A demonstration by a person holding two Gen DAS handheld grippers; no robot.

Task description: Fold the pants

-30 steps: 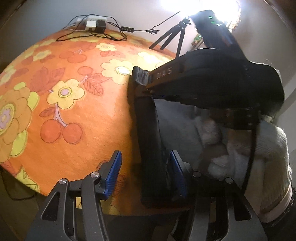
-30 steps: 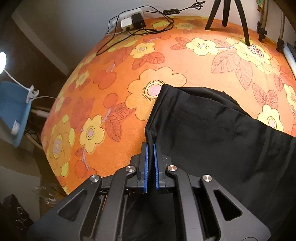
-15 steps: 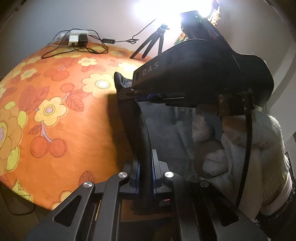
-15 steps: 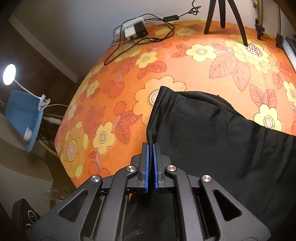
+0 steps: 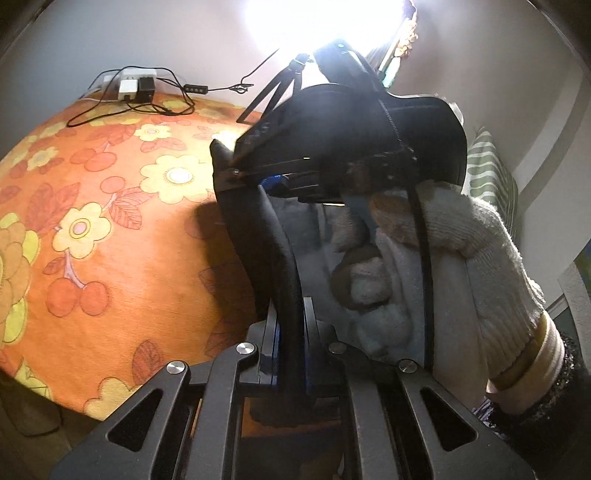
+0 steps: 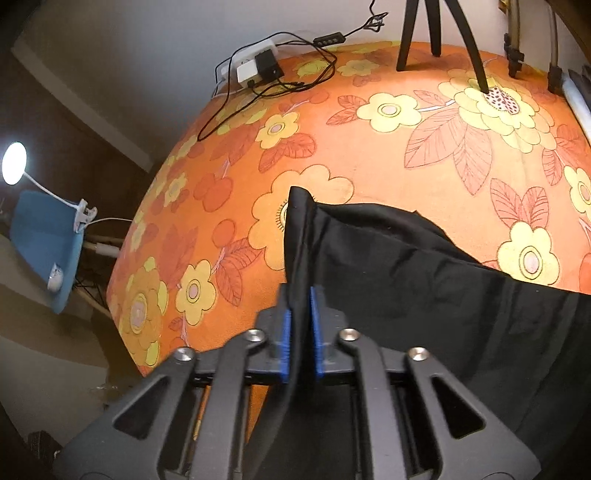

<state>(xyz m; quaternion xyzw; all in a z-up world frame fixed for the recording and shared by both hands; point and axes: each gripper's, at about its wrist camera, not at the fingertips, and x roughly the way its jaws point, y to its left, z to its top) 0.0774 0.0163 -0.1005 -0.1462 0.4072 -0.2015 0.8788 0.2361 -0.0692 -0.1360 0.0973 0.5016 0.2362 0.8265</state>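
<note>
Black pants (image 6: 424, 280) lie partly on the orange flowered tablecloth (image 6: 369, 147), one edge raised off it. My right gripper (image 6: 300, 328) is shut on that raised edge, blue pads pressed on the fabric. In the left wrist view the same edge of the pants (image 5: 266, 236) runs as a dark band from my left gripper (image 5: 290, 343), which is shut on it, up to the other gripper's body (image 5: 351, 140). A gloved hand (image 5: 461, 266) holds that other gripper at the right. The rest of the pants is hidden behind the hand and gripper there.
A power strip with plugs and cables (image 6: 258, 66) lies at the table's far edge. Tripod legs (image 6: 436, 33) stand on the far right of the cloth. A blue chair with a clip lamp (image 6: 44, 251) stands off the table's left side. A bright light (image 5: 325, 22) glares.
My left gripper went from open beside the pants' edge to shut on it. Both grippers have lifted the edge a little off the cloth.
</note>
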